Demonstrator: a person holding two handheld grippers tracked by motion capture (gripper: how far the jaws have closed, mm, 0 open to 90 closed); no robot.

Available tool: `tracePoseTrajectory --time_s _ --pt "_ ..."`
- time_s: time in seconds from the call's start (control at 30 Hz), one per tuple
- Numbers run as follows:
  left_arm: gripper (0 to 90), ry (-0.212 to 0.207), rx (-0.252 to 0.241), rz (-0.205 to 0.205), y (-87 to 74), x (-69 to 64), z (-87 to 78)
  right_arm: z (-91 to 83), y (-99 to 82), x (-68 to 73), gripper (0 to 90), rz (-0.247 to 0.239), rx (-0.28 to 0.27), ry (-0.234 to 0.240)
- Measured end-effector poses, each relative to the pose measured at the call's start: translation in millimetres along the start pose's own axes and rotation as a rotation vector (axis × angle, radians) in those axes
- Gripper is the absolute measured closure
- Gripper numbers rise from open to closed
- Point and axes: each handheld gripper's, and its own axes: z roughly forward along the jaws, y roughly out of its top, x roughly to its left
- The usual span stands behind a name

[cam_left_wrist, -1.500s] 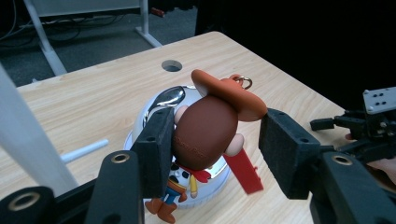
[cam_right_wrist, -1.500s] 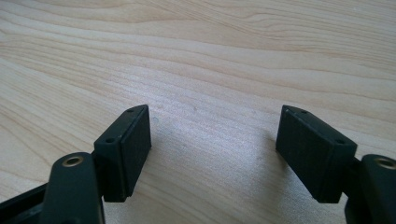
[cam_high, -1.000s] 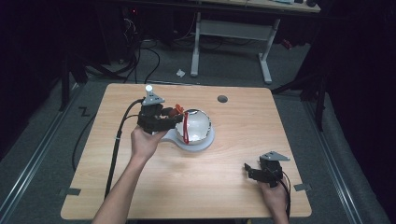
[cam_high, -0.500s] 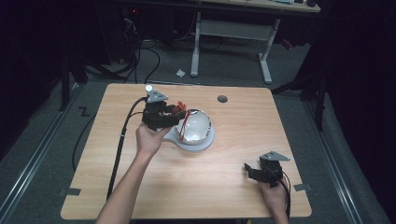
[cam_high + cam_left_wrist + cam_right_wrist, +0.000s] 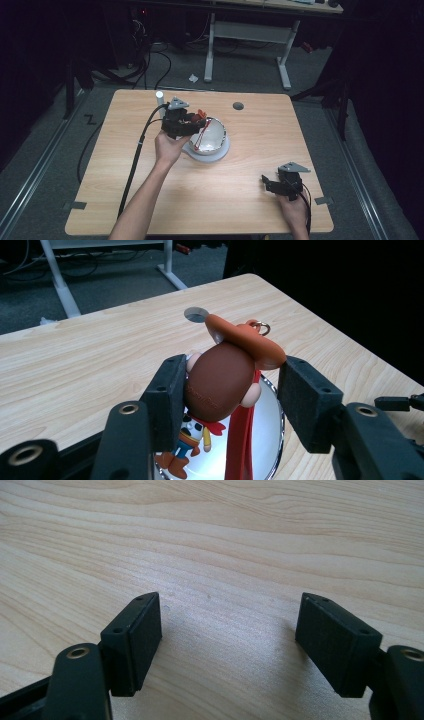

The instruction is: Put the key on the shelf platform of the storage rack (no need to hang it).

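Left gripper grips a cowboy figurine keychain just above the metal bowl beneath it; releasing remains. Right gripper rests wide, empty.

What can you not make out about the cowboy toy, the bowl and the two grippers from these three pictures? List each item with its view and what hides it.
- Cowboy toy: left gripper view shows the back of its head; the face is turned away, and whether the right pad touches it is unclear.
- Bowl: high view, its near-left side hidden by the left gripper.
- Left gripper view: the bowl's rim is cut off by the bottom edge.
- Right gripper: high view, too small to judge the jaws.
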Motion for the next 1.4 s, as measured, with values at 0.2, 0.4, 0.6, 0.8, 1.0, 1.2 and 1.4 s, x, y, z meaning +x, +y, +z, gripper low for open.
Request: tracePoseTrajectory --time_s 0.2,0.4,0.6,0.8,1.0,1.2,1.4 --pt "46.8 -0.008 0.008 -0.005 -1.0 -2.1 9.9 0.0 0.0 0.0 26.8 0.000 0.000 0.000" --pt "46.8 -0.017 0.023 -0.006 -4.4 -5.7 19.2 0.0 -0.1 -0.1 26.8 -0.001 -0.001 0.000" --pt "46.8 -0.023 0.046 -0.015 -10.5 -6.2 30.3 0.0 0.0 0.0 26.7 0.000 0.000 0.000" --pt "46.7 -0.018 0.065 -0.011 -13.4 -7.2 36.2 0.0 0.0 0.0 26.8 0.000 0.000 0.000" --pt "46.7 -0.011 0.079 -0.013 -16.1 -6.6 42.3 0.0 0.0 0.0 26.7 0.000 0.000 0.000" --pt "46.7 -0.004 0.094 -0.005 -19.8 -7.5 48.6 0.0 0.0 0.0 26.7 0.000 0.000 0.000" --pt "46.7 -0.001 0.106 -0.026 -28.6 -2.4 52.0 0.0 -0.1 0.0 26.8 -0.001 0.000 0.000"
